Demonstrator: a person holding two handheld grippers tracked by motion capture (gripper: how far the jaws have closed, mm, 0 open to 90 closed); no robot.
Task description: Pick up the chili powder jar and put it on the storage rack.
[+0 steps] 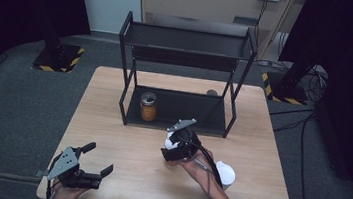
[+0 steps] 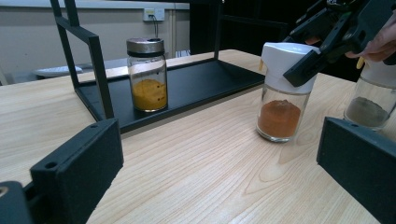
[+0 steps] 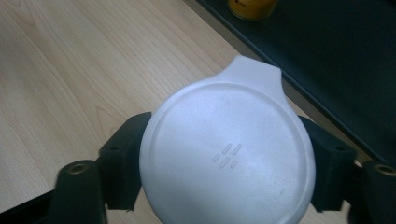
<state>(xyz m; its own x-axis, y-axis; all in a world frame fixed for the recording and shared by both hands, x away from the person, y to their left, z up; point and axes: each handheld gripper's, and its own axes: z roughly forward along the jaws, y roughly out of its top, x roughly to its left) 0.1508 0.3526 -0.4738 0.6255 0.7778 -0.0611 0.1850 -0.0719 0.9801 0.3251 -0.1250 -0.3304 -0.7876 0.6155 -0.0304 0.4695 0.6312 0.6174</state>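
Observation:
My right gripper [image 1: 179, 142] points down near the middle of the table, shut on the white lid of a glass jar of orange powder [image 2: 282, 93]. In the right gripper view the two black jaws press on either side of that round lid [image 3: 226, 154]. The jar's base rests on the wood just in front of the black rack [image 1: 186, 40]. My left gripper [image 1: 98, 158] lies low at the table's front left, open with nothing between its jaws, aimed toward the rack. A silver-lidded jar of yellow powder [image 1: 148, 106] stands on the rack's lower shelf [image 2: 196, 84].
A second white-lidded jar [image 1: 225, 174] with greyish powder [image 2: 371, 100] stands at the front right, close to the right forearm. The two-tier rack takes up the back half of the wooden table [image 1: 111, 122]. Bare wood lies between the two grippers.

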